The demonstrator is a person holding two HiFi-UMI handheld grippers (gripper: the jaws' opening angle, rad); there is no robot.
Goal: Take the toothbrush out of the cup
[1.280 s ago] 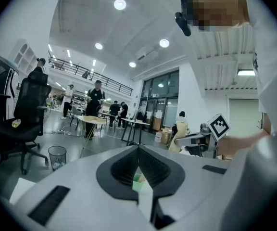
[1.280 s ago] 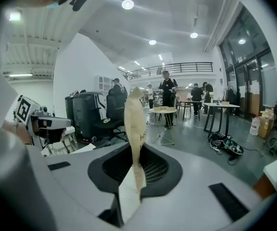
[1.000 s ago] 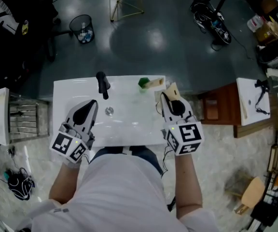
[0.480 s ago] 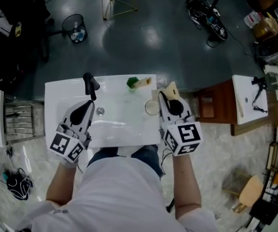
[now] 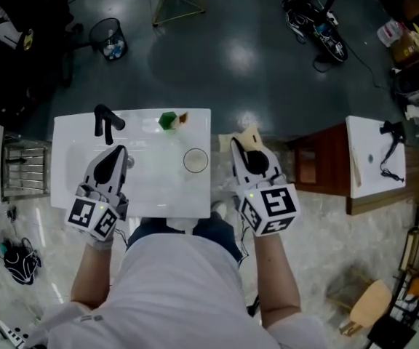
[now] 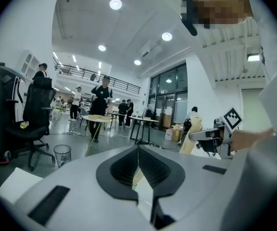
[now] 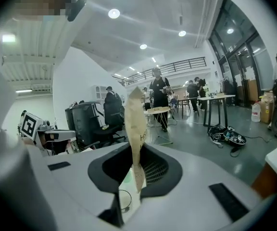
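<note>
Right of centre, head view: right gripper [image 5: 237, 145] clamped on tan wrapped strip [image 5: 249, 134], likely the toothbrush, clear of cup [image 5: 195, 160] on sink [image 5: 151, 189]. Left gripper [image 5: 118, 151] closed, empty. Risk: thin strip pinched at its lower end may slip or bend if swung.

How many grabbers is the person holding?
2. The grey left gripper is over the white sink; the grey right gripper is beside its right edge, gripping a beige paper packet.

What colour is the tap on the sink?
The tap is black. The head view shows it best, against the white sink.
</note>
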